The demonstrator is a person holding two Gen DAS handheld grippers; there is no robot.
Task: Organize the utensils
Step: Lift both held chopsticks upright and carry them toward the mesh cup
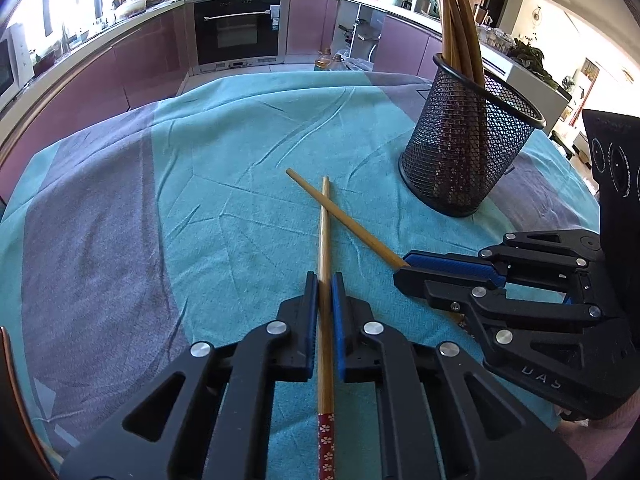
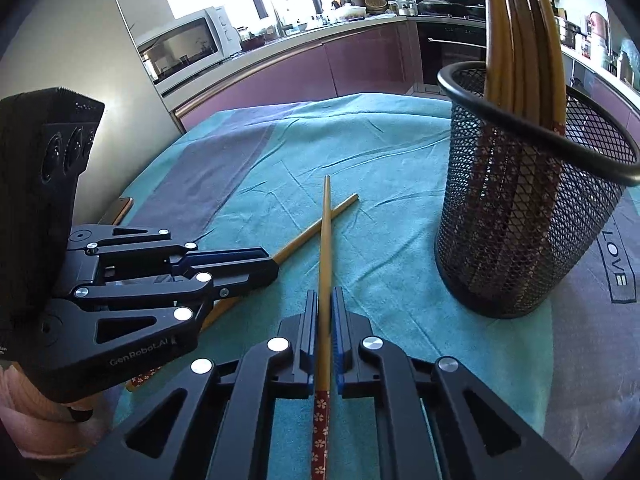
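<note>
My left gripper [image 1: 325, 280] pinches one smooth bamboo chopstick [image 1: 325, 240]; my right gripper [image 2: 325, 294] pinches the other chopstick [image 2: 327, 236]. They cross mid-tabletop on the wrinkled teal cloth [image 1: 240, 140]. Only my right view shows "LOVE" lettering beside the black mesh cup [image 2: 520, 220] of chopsticks.

Left gripper [image 2: 256, 266] side: "GenRobot.AI"
Right gripper [image 1: 404, 276] side: "DAS", the rest unreadable
Tablecloth [image 2: 612, 268], right edge of table: "LOVE", boxed
</note>
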